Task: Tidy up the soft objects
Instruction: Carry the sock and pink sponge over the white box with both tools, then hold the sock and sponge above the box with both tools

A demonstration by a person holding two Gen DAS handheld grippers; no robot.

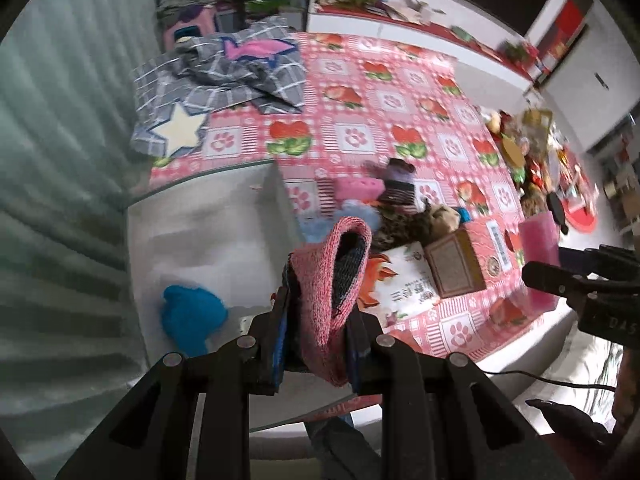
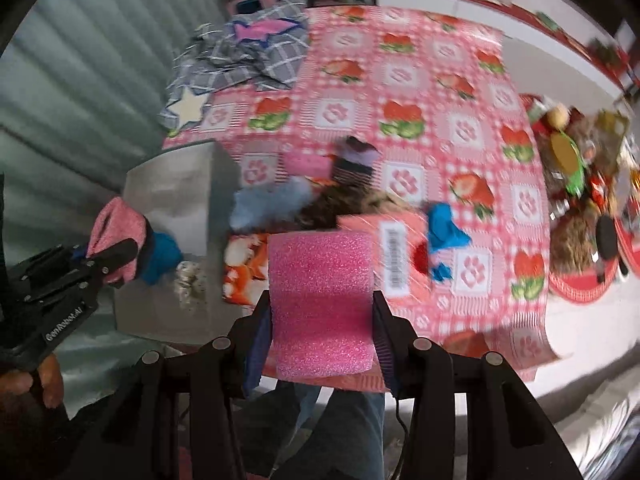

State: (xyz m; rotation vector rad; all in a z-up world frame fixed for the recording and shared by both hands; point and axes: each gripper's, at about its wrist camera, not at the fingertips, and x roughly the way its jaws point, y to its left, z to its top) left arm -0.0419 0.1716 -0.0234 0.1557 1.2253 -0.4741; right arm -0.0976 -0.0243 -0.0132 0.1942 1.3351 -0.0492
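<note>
Your left hand-held gripper (image 1: pixel 316 344) is closed on a pink knitted sock with a dark inner lining (image 1: pixel 332 288), which stands up between its fingers with the cuff gaping open. From the right wrist view, that left hand-held gripper (image 2: pixel 120 256) hovers with the sock (image 2: pixel 116 236) over the open grey-white storage box (image 2: pixel 176 200) at the left end of the bench. Inside the box (image 1: pixel 192 224) lies a bright blue fuzzy cloth lump (image 1: pixel 192 316).

Your right hand-held gripper (image 2: pixel 324 320) is pinched on a pink glittery foam sponge sheet (image 2: pixel 320 304), which fills the space between the fingers and stands upright above the bench's near edge. In the left wrist view this sponge sheet (image 1: pixel 540 260) shows at the right, ahead of the right hand-held gripper (image 1: pixel 560 280).

The bench carries a red-and-pink checked tablecloth with strawberries and paw prints (image 2: pixel 420 80). Near its middle sits a small heap of soft things: a pale blue fluffy cloth (image 2: pixel 272 204), a purple-and-black striped sock (image 2: pixel 356 164), a pink sponge piece (image 2: pixel 308 164) and a brown patterned plush (image 1: pixel 408 224). A second blue cloth (image 2: pixel 444 228) lies just right of that heap. A grey checked cloth with a white star and a pink patch (image 1: pixel 216 80) is crumpled at the far left corner. A small brown cardboard box (image 1: pixel 456 264) rests on a white printed packet (image 1: pixel 404 284).
</note>
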